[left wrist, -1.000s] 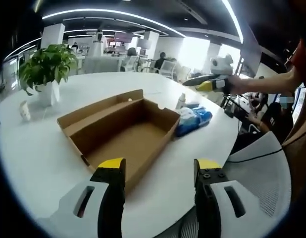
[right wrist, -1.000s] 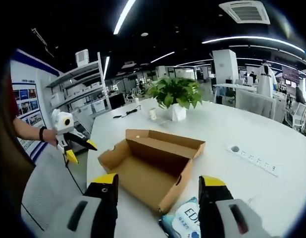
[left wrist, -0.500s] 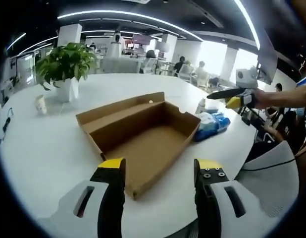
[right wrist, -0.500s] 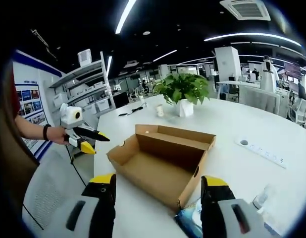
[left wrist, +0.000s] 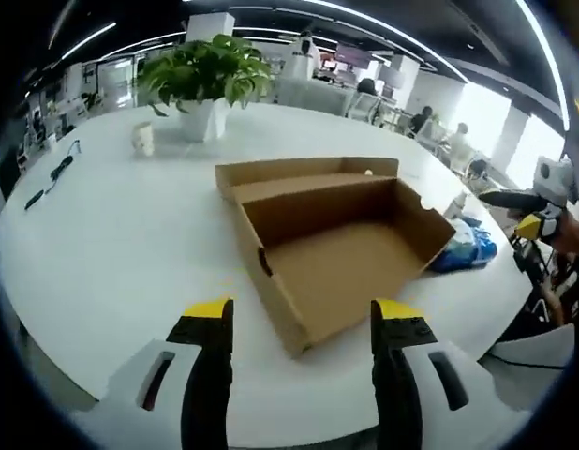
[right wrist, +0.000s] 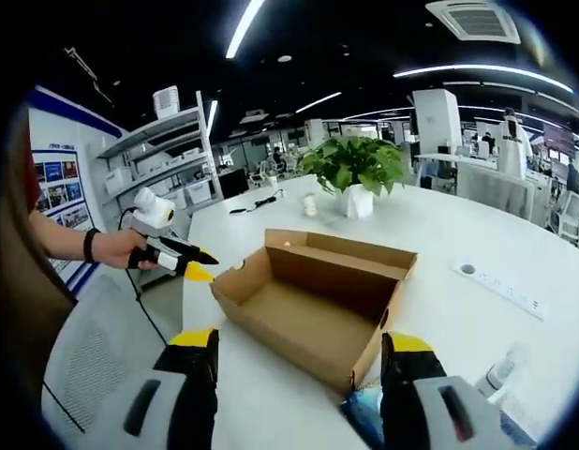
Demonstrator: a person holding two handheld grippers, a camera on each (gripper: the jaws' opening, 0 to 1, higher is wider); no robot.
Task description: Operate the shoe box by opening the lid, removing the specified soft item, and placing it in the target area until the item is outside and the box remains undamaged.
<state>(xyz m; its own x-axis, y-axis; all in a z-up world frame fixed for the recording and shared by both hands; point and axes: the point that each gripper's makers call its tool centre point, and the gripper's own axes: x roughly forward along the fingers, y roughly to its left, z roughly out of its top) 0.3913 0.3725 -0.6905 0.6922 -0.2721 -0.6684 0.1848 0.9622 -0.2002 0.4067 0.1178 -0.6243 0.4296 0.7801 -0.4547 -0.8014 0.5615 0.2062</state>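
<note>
Shoe box (left wrist: 341, 239) sits open on white table (left wrist: 111, 234), lid folded back flat on far side, interior bare cardboard; in right gripper view same box (right wrist: 318, 291) stands w/ lid toward the plant. Soft item, a blue-and-white pack (left wrist: 465, 246), lies on table outside box, touching or just beside its right wall; in right gripper view the pack (right wrist: 363, 412) shows near box's near-right corner, partly hidden betw. jaws. Left gripper (left wrist: 297, 314) hovers above table at box's near corner, jaws apart, nothing betw. them; seen from right gripper view it (right wrist: 186, 262) is held in a hand (right wrist: 130, 251) at box's left end, tips close together from this angle. Right gripper (right wrist: 299, 342) above box's near edge, jaws apart, empty; in left gripper view it (left wrist: 514, 211) hangs far right, beyond the pack. Potted plant (left wrist: 207, 80) and small cup (left wrist: 143, 139) on far side of table; cable (left wrist: 48, 176) at left; power strip (right wrist: 503, 289) set in table at right.
</note>
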